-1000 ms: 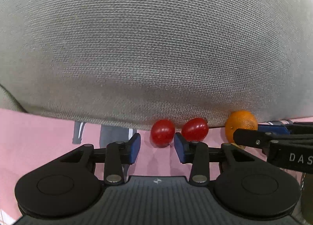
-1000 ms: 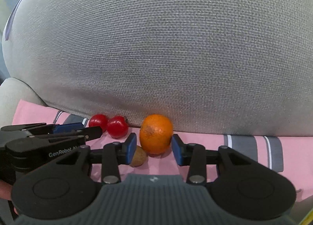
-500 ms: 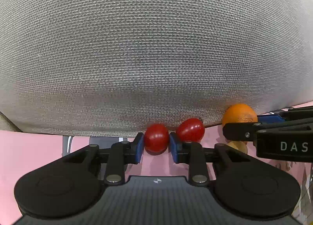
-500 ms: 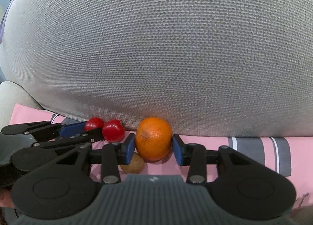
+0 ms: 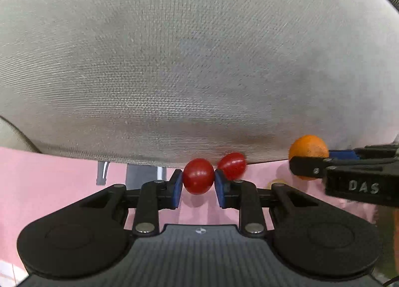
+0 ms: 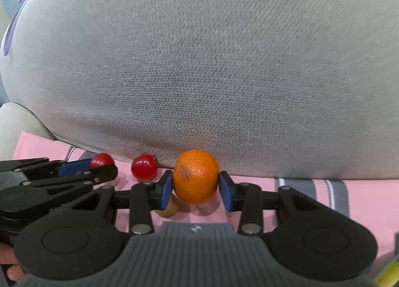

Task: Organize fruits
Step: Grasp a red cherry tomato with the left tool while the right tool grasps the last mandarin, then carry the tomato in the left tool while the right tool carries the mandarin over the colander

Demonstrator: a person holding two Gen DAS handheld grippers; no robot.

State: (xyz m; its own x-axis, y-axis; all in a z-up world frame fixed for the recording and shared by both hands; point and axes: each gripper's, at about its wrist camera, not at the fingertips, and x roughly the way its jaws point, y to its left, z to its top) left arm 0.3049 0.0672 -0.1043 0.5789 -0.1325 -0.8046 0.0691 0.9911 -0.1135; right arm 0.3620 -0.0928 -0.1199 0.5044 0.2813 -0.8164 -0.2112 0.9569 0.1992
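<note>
Your left gripper [image 5: 198,185] has one tomato [image 5: 198,176] squeezed between fingers [image 5: 176,187], lifted just clear of cloth [image 5: 49,182]. Second tomato [image 5: 232,164] sits right behind it, a bit to right, tucked against base of big cushion [image 5: 189,62]. Further right, your right gripper [image 6: 195,189] clamps orange [image 6: 195,176], also hard up against cushion. Small fruit [image 6: 169,208] lies on cloth under its left finger, in front of orange. Cushion runs behind everything.

text: "DAS" | on: right gripper [image 5: 309,162] side | colour: white letters
</note>
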